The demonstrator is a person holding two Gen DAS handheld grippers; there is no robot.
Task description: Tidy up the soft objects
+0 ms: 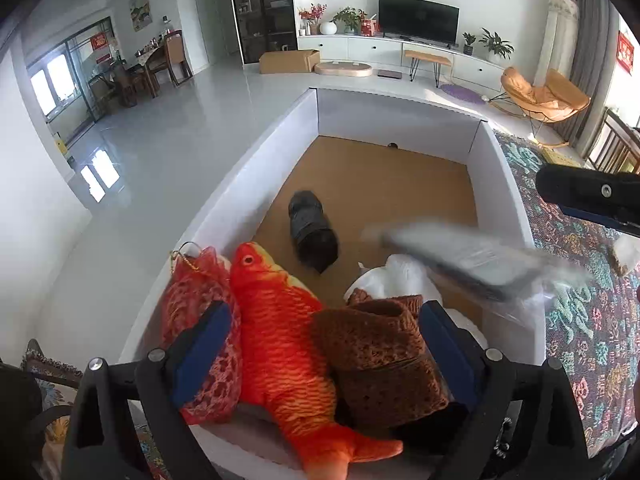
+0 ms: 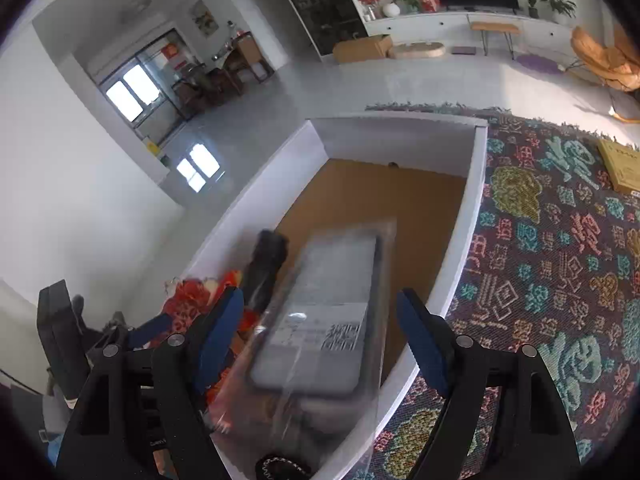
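Observation:
A white box with a brown floor sits on a patterned cloth. In it lie an orange plush fish, a red mesh pouch, a brown knitted piece, a black roll and white plastic. A grey item in a clear bag is blurred in mid-air over the box, between the right fingers but not touching them. My left gripper is open over the fish and knitted piece. My right gripper is open; its finger also shows in the left wrist view.
The patterned cloth spreads to the right of the box, with a yellow box at its far edge. A grey tiled floor lies to the left. A TV unit, bench and orange chair stand at the back.

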